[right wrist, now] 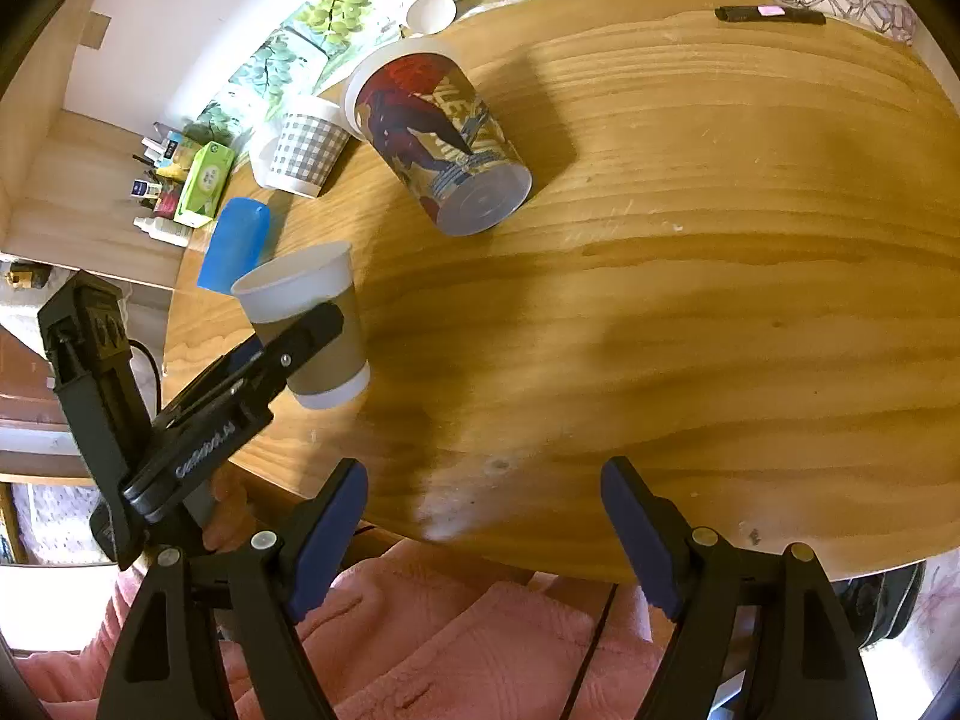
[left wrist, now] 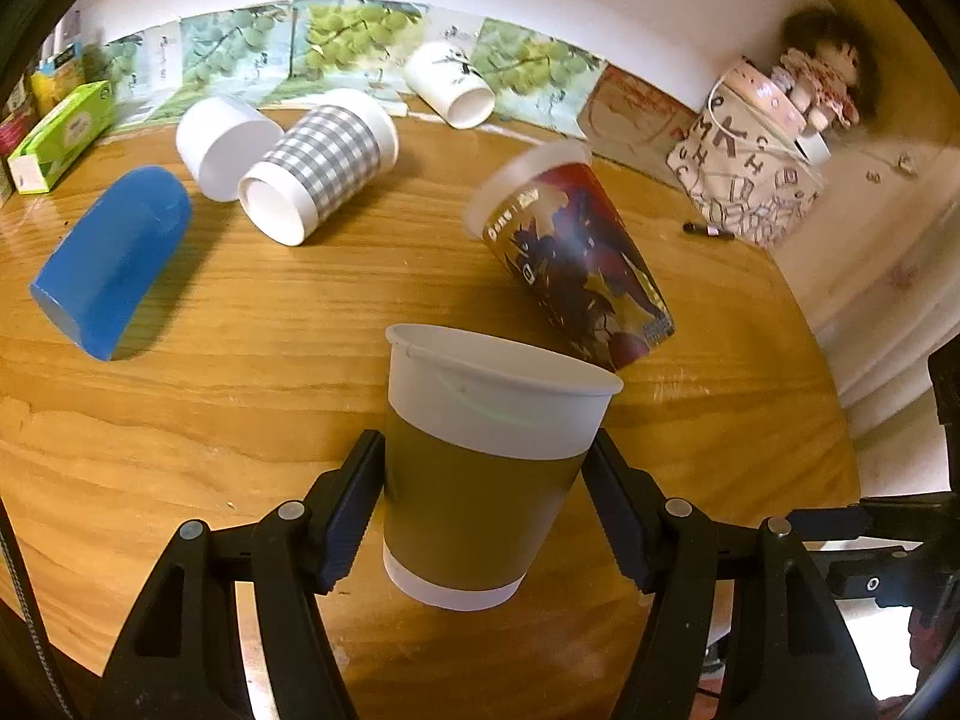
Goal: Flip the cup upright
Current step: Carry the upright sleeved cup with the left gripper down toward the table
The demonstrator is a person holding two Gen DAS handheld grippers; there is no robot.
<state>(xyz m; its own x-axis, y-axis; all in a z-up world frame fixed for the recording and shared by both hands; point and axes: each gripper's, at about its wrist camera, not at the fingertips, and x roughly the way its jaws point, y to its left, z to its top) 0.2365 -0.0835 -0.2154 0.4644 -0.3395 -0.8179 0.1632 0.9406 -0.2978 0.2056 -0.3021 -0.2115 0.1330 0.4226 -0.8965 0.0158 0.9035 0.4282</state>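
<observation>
A white paper cup with a brown sleeve [left wrist: 480, 480] stands mouth up between the fingers of my left gripper [left wrist: 486, 516], which is shut on its sleeve. It also shows in the right wrist view [right wrist: 312, 324], held upright just above the table's left edge. My right gripper [right wrist: 486, 534] is open and empty at the near edge of the round wooden table [right wrist: 690, 300]. A printed comic cup [left wrist: 576, 258] lies on its side behind the held cup.
More cups lie on their sides: a blue one [left wrist: 114, 264], a grey checked one [left wrist: 324, 162], a plain white one [left wrist: 222, 144] and a white one [left wrist: 450, 84] by the wall. A green box [left wrist: 60, 132], a patterned bag [left wrist: 750, 174] and a pen [right wrist: 768, 14] are there too.
</observation>
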